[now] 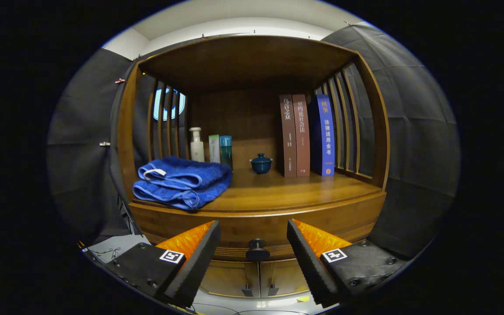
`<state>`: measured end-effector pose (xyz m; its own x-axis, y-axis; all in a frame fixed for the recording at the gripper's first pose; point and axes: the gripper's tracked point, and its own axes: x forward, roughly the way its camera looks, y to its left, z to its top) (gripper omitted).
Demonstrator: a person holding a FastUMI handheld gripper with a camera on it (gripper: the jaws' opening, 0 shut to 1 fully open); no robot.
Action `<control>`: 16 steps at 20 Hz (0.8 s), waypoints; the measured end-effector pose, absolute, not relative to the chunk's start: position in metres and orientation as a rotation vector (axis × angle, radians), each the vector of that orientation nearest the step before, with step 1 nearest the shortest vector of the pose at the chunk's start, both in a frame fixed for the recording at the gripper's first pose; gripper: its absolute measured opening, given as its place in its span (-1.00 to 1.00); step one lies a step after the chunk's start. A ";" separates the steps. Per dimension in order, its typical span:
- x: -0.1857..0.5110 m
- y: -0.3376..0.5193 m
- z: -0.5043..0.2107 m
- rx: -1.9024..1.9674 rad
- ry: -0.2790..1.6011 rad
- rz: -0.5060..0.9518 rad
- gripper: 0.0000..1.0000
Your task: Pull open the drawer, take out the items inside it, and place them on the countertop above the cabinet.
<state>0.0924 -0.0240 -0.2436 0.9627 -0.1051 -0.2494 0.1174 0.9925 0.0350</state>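
Observation:
A wooden cabinet faces me, its shut drawer front (256, 223) running below the countertop (287, 190). The drawer's dark round knob (257, 248) sits between my fingers and a little beyond their tips. My gripper (253, 232) is open, one finger on each side of the knob, neither touching it. A folded blue towel (181, 181) lies on the left part of the countertop, its edge hanging slightly over the front. What lies inside the drawer is hidden.
At the back of the countertop stand a white bottle (197, 144), two slim green containers (221, 148), a small dark lidded cup (260, 164) and three upright books (306, 135). Slatted side walls and a wooden top enclose the shelf. Two lower doors (258, 278) sit beneath the drawer.

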 end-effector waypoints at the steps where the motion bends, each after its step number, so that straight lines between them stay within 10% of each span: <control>1: 0.096 -0.025 -0.256 0.057 0.268 -0.116 0.97; 5: 0.108 -0.030 -0.295 0.059 0.360 -0.128 0.94; 16: 0.112 -0.031 -0.332 0.062 0.478 -0.119 -0.18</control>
